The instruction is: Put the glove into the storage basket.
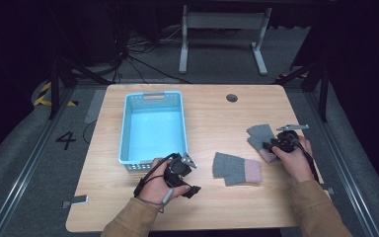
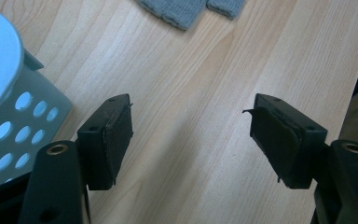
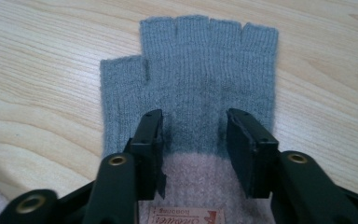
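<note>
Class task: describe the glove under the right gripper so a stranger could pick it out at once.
On the wooden table, right of the blue basket, lie two fingerless gloves. The target glove is the rightmost one, under the right gripper; the other glove lies alone mid-table.

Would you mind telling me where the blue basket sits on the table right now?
In the high view, the blue basket stands on the table's left half, just beyond the left tool.

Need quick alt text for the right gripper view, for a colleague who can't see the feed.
The right gripper poises open over a fingerless grey glove lying flat on the wooden table, one jaw on each side of the glove's middle. The glove's pink cuff and a label sit nearest the camera.
</note>
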A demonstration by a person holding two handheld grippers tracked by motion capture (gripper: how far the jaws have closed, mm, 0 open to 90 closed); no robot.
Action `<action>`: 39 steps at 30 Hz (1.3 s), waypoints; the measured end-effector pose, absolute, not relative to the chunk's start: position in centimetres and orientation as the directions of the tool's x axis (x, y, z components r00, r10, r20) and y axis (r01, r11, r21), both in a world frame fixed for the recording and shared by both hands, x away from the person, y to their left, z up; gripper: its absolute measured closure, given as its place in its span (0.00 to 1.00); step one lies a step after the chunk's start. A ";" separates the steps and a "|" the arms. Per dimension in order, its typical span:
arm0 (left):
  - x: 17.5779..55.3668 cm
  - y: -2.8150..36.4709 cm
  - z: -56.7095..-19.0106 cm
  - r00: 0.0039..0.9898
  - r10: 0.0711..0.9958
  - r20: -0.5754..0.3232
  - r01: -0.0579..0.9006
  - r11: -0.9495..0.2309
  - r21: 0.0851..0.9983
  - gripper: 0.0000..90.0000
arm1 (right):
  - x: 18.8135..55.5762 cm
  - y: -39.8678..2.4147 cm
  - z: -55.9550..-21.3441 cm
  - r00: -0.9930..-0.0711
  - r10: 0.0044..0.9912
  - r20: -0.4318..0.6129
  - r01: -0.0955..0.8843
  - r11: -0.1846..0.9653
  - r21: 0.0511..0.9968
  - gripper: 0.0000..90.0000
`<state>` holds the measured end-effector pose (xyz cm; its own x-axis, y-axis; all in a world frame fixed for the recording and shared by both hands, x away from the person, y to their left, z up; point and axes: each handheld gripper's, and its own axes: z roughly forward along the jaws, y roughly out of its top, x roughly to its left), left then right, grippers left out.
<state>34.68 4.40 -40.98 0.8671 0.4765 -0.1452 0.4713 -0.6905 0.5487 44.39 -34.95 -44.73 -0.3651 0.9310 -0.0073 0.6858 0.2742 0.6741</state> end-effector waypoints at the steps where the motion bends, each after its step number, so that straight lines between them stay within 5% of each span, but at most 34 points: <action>1: 34.7 4.4 -41.0 0.867 0.477 -0.146 0.472 -0.690 0.549 0.34 | 44.4 -35.0 -44.7 -0.366 0.931 -0.005 0.687 0.273 0.673 0.67; 14: 34.7 4.4 -41.1 0.867 0.475 -0.148 0.472 -0.690 0.549 0.34 | 44.0 -35.2 -44.0 -0.377 0.926 -0.025 0.694 0.300 0.654 0.89; 39: 35.0 3.9 -40.9 0.876 0.458 -0.152 0.459 -0.694 0.554 0.34 | 41.5 -33.7 -39.5 -0.486 0.874 0.022 0.602 0.316 0.734 0.91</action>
